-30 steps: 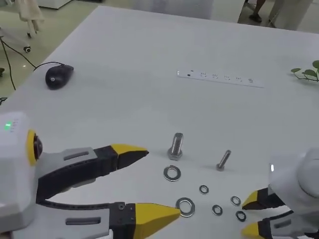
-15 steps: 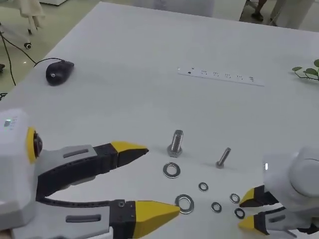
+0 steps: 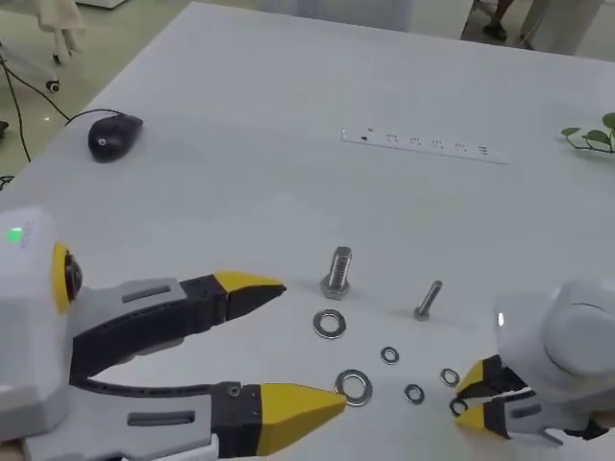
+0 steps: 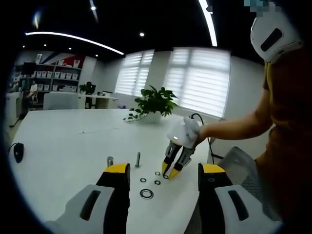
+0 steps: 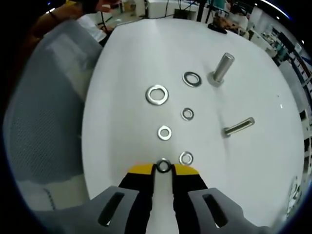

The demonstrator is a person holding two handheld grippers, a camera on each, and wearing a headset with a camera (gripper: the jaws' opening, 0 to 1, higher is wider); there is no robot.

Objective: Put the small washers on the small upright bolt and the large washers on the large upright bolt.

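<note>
Since a second ago the right claw (image 3: pixel 461 397) has slid in to its left over the white worktop (image 3: pixel 288 144) and drawn its yellow-tipped jaws down to a narrow gap. From my screen the right gripper view shows them nipped on either side of one small steel ring washer (image 5: pixel 163 166), which lies flat on the worktop right at the tips. I read that as a pinch, not yet a lift.

Just to the right of those tips lies a second small steel washer (image 5: pixel 185 158). A third small washer (image 5: pixel 165 132) sits straight ahead of the right claw, and a fourth small washer (image 5: pixel 187 114) lies a little past that. Further ahead are two large steel washers (image 5: pixel 157 94), apart from each other. The farther one lies just beside the large hex-head steel bolt (image 5: pixel 222 68), which stands on its head. The small steel bolt (image 5: pixel 239 126) stands ahead and to the right of the right claw, well apart from the pinched washer.

The left claw (image 3: pixel 309 348) has held its place, jaws spread wide and holding nothing. One large washer lies just off its nearer yellow tip, and the other is out in front of its opening, short of the large bolt.
</note>
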